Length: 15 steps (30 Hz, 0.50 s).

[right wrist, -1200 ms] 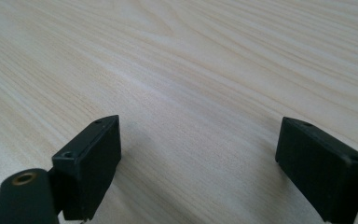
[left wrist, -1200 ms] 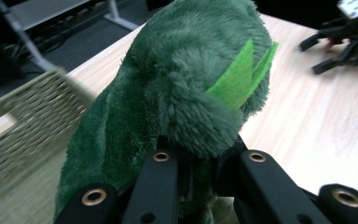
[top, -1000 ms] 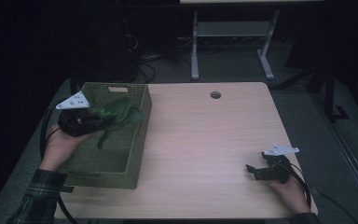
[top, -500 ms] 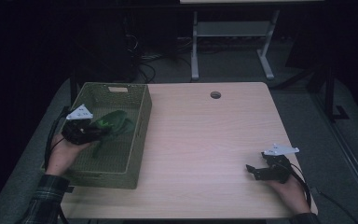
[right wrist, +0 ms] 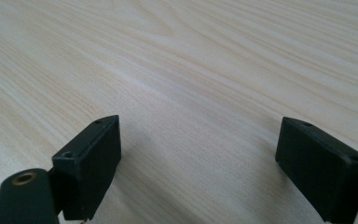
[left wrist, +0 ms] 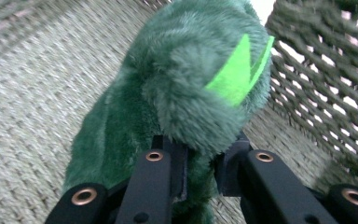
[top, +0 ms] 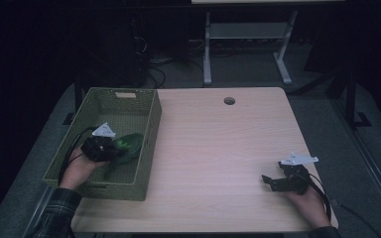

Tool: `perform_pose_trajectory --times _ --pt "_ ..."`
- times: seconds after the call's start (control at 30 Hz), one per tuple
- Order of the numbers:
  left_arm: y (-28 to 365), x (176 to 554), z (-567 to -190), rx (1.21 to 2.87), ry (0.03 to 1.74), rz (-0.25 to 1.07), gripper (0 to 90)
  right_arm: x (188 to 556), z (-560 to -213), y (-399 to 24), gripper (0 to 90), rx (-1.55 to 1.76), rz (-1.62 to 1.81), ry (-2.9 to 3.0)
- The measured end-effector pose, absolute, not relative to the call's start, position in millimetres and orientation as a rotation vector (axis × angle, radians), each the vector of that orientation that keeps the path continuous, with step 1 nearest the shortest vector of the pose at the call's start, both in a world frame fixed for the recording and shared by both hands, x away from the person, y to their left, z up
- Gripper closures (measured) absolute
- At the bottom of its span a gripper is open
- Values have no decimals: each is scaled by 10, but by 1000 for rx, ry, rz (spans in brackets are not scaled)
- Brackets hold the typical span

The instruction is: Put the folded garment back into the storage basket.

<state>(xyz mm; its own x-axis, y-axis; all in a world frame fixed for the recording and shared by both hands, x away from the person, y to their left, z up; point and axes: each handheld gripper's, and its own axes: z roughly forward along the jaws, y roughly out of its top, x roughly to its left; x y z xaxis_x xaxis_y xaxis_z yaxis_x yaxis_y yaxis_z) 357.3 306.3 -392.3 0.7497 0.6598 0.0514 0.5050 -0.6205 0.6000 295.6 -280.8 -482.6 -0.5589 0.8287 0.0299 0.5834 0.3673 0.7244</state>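
Observation:
A dark green plush toy [top: 130, 143] with a bright green felt patch lies low inside the olive woven basket [top: 152, 130] at the table's left. My left gripper [top: 117, 150] reaches into the basket from the near side. In the left gripper view the plush toy [left wrist: 186, 88] sits pinched between the pads of my left gripper [left wrist: 199, 161], just above the basket's woven floor [left wrist: 28, 93]. Its jaws have just been opening a little, with the toy still between them. My right gripper [top: 271, 181] rests open at the table's front right; nothing lies between the pads of the right gripper [right wrist: 198, 158].
The basket's side wall [left wrist: 317, 88] stands close on the right of the toy. A round cable hole [top: 229, 100] sits at the far edge of the wooden table [top: 218, 144]. A metal stand [top: 248, 44] and cables lie on the floor beyond.
My left gripper has come down with the green toy, from rim height to deep inside the basket. The right gripper has not moved.

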Motion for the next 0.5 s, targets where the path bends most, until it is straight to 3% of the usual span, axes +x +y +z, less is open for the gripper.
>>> perform_pose_trajectory --times 0.2,0.5 --pt "3080 3562 -3901 2365 863 353 680 2957 -4826 -2808 138 1238 1006 2294" --pt "3100 3463 -3784 2347 830 368 483 2957 -4825 -2808 138 1238 1005 2294"
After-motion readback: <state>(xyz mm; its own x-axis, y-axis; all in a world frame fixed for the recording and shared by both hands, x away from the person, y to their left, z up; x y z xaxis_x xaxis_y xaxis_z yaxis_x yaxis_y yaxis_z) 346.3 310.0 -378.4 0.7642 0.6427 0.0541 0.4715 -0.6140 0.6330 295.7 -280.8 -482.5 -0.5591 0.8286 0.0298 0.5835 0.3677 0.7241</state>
